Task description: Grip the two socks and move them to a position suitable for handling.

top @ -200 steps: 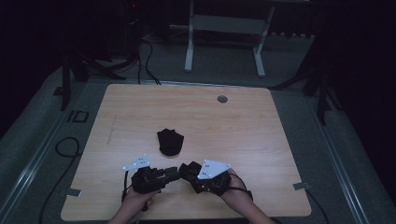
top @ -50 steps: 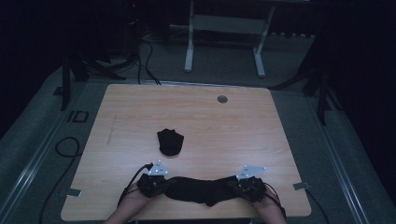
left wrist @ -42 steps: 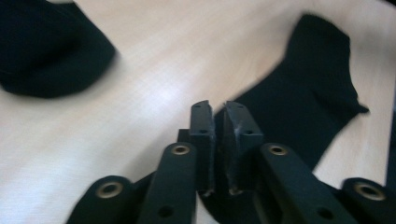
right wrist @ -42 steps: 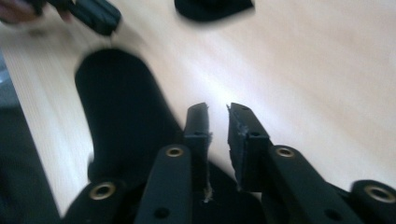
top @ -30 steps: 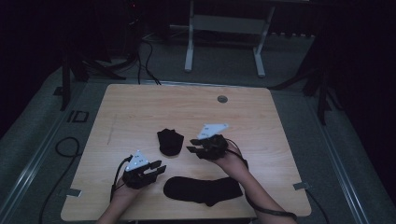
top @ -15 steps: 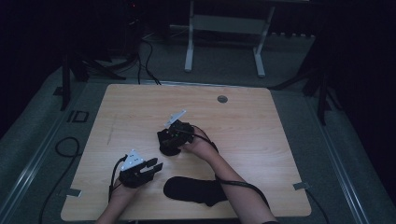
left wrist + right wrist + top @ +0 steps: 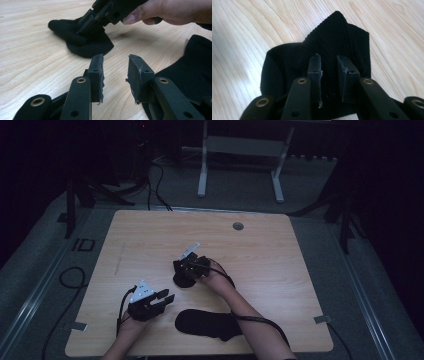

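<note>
Near the tabletop's front-left corner, we hold the left gripper just above the wood, its jaws apart with nothing between them. Close to the front edge lies a flat black sock. At the middle of the tabletop, our right gripper bears down on the bunched black sock, its jaws having just been closing, a fold of ribbed fabric between them.

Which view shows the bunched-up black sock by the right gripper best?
The right gripper view: the bunched black sock lies close up, ribbing clear, under the right gripper. The left gripper view shows it from the side; the high view shows a small dark lump.
</note>
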`<state>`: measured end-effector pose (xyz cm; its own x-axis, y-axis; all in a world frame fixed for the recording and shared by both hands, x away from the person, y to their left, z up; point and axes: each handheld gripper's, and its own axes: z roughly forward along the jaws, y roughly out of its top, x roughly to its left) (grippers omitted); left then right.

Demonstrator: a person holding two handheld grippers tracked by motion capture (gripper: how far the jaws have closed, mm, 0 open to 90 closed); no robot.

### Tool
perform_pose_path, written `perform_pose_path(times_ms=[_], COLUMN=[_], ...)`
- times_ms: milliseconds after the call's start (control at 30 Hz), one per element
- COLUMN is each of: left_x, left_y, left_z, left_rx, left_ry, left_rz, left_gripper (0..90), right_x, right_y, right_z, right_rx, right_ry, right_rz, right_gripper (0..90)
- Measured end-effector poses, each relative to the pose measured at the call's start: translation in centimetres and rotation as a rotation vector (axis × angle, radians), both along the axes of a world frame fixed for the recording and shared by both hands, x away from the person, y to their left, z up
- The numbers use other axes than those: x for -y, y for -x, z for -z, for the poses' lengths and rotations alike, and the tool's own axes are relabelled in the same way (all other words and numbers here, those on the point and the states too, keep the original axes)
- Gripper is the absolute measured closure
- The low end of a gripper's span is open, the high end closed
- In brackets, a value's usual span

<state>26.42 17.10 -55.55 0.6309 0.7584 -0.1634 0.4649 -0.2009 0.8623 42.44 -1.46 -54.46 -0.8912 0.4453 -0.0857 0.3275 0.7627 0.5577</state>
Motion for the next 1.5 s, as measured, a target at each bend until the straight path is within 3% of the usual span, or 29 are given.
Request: perform_pose_path(times_ms=[167, 367, 767, 900, 967, 1067, 1200, 1433, 1500], left_x=[0.2, 0.6, 2.0, 2.6, 3.0, 3.6, 4.2, 6.3, 7.1], left_y=[0.0, -0.2, -0.7, -1.0, -1.2, -1.4, -1.7, -3.3, -3.8], left_z=[0.0, -0.1, -0.3, -0.4, -0.4, -0.3, -0.3, -0.3, -0.3], left_rx=[0.0, -0.011, -0.025, -0.028, -0.029, -0.034, -0.05, -0.103, -0.116], left_ry=[0.008, 0.006, -0.004, -0.001, -0.004, -0.011, -0.014, -0.076, -0.083], left_rz=[0.003, 0.018, 0.062, 0.074, 0.081, 0.096, 0.111, 0.13, 0.14], left_gripper=[65.8, 65.8, 65.8, 65.8, 65.8, 65.8, 65.6, 47.3, 47.1], right_x=[1.6, 5.4, 10.7, 11.7, 12.0, 12.2, 12.2, 13.0, 13.1], right_y=[0.2, 1.3, 4.7, 5.5, 5.9, 6.4, 6.5, 6.6, 6.0], right_z=[0.0, -0.1, 0.1, 0.2, 0.1, 0.1, -0.4, -4.2, -4.8], right_rx=[0.012, 0.019, 0.007, 0.014, 0.012, 0.013, -0.023, 0.061, 0.06], right_ry=[0.004, 0.005, -0.045, -0.053, -0.049, -0.042, -0.051, -0.132, -0.148], right_rz=[0.04, 0.075, 0.121, 0.165, 0.231, 0.258, 0.221, 0.167, 0.164], right_gripper=[74.1, 74.6, 72.3, 72.1, 72.0, 68.8, 56.0, 45.6, 44.6])
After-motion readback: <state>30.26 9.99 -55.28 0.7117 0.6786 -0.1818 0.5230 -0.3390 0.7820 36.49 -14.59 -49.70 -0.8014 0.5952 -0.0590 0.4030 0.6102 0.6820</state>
